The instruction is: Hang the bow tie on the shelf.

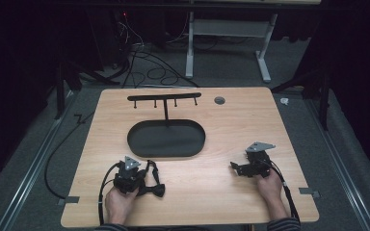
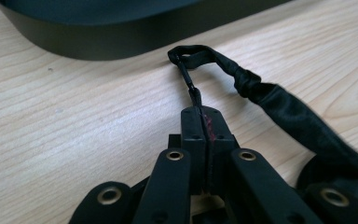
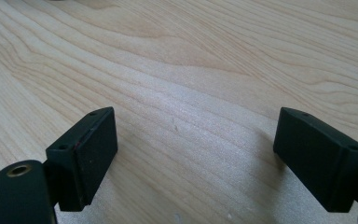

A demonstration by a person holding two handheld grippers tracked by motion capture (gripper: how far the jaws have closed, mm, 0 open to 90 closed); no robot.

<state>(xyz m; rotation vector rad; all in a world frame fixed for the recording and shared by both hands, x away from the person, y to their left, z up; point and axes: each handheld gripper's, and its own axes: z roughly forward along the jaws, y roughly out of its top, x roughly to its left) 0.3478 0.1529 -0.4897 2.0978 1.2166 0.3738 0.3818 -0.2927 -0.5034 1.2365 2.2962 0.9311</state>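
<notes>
**A:** At the worktop's (image 1: 221,187) near edge, left of centre, the left claw (image 1: 127,179) is clamped on a thin black strap (image 2: 192,88), pads pressed together with the strap running up between them. What is it attached to?

**B:** A black bow tie (image 1: 153,190), lying flat on the wood just right of that claw, close to the near edge. In the left gripper view the strap rises from the pads to a small loop, then bends back down the right side as a wider band of dark fabric.

**A:** And beyond it?

**B:** A black oval tray (image 1: 139,144) sits mid-worktop, its rim just past the strap's loop in the left gripper view; touching or not, I cannot tell. A thin post rises from the tray's far side to a crossbar (image 1: 164,97) with small pegs hanging under it, near the far edge.

**A:** The right claw (image 3: 196,154)?

**B:** Jaws wide apart, nothing between them, bare wood grain below. In the high view it rests toward the near right corner, well apart from the bow tie, with a hand (image 1: 270,183) behind it and a cable trailing back along the forearm.

**A:** Anything else on the wood?

**B:** A small round grey cap (image 1: 219,100) set in the surface near the far edge, right of the crossbar.
</notes>
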